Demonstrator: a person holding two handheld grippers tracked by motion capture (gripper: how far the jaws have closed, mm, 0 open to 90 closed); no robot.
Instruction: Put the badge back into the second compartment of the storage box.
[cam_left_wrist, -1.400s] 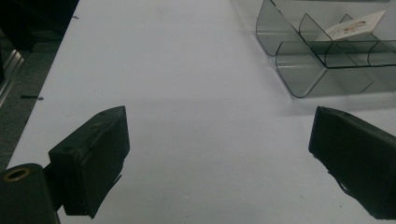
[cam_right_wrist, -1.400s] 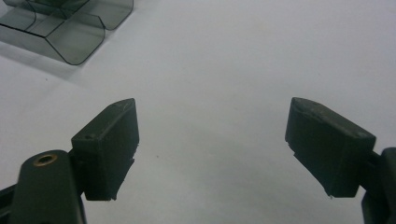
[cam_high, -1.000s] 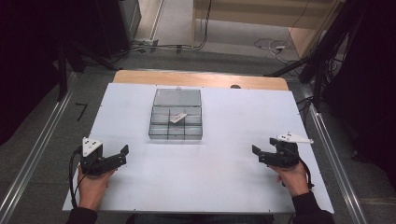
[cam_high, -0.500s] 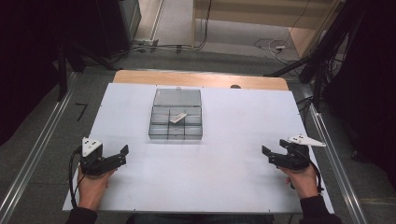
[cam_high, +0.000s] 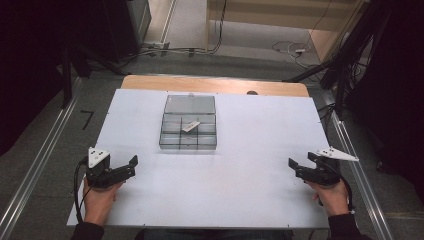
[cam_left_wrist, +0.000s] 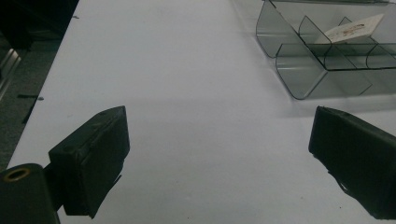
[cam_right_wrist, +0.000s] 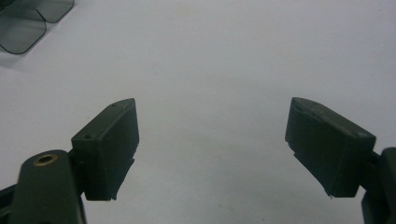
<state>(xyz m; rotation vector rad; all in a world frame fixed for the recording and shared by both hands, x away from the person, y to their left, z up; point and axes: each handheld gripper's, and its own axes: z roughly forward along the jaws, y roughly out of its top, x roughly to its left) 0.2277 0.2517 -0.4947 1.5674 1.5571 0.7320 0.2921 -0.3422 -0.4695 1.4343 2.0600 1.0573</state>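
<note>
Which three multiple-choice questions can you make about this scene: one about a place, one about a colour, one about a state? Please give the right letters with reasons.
1. Where does the small white card lie?
A. inside the clear divided box
B. on the table beside the box
C. in a gripper

2. What colour is the table top?
A. black
B. white
C. green

3. How do the jaws of the left gripper stand?
A. shut on the card
B. shut on nothing
C. open

Answers: 1 A, the card rests across the box's dividers; 2 B, the surface is plain white; 3 C, a wide gap shows in the left gripper view.
</note>
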